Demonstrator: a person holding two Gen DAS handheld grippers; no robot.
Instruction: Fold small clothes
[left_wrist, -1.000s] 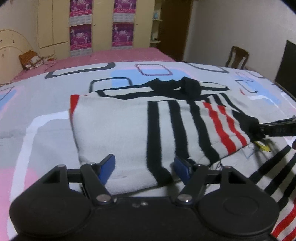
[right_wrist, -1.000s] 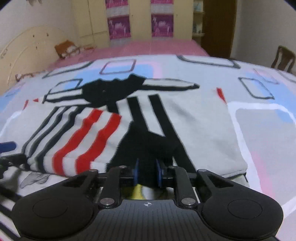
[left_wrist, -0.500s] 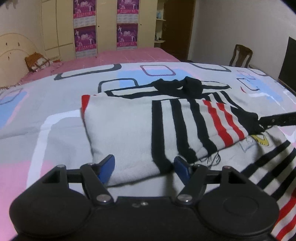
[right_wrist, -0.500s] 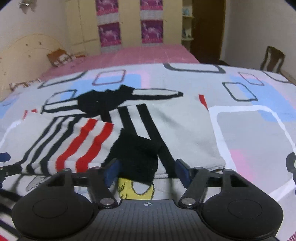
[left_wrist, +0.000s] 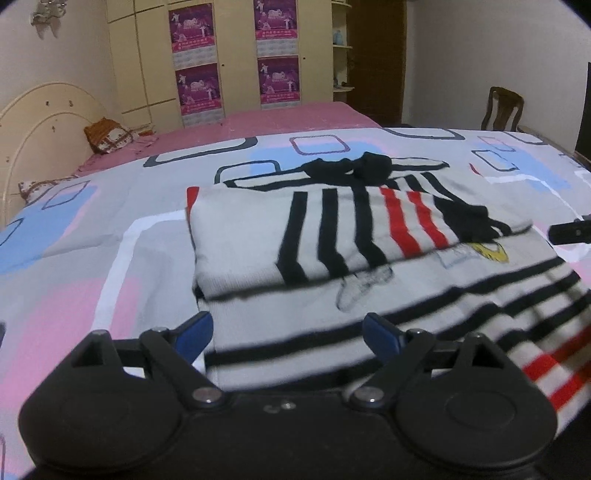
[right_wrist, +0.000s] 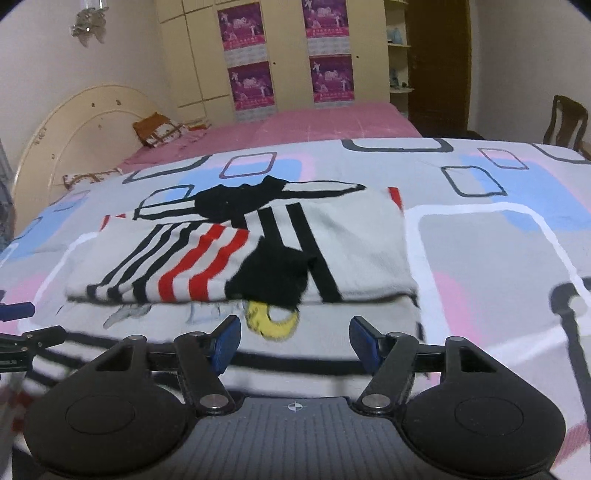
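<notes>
A small grey sweater (left_wrist: 258, 240) with black and red stripes lies on the bed; it also shows in the right wrist view (right_wrist: 354, 243). Its sleeves are folded across the chest, and a black cuff (right_wrist: 273, 277) rests near a yellow print (right_wrist: 273, 321). The striped lower part (left_wrist: 461, 314) stretches toward me. My left gripper (left_wrist: 288, 332) is open and empty above the lower part near the left side. My right gripper (right_wrist: 293, 343) is open and empty just short of the folded sleeve edge. Each gripper's tip shows at the edge of the other's view.
The bed has a grey cover (right_wrist: 480, 258) with pink, blue and white squares. A pink sheet (right_wrist: 314, 125), a headboard (right_wrist: 74, 140) and an orange bag (right_wrist: 157, 129) lie beyond. A wardrobe with posters (right_wrist: 288, 55) stands at the back. A wooden chair (left_wrist: 502, 109) is at the right.
My right gripper opened and let go of the black cuff, leaving the sleeve folded across the chest. Both grippers pulled back toward the hem.
</notes>
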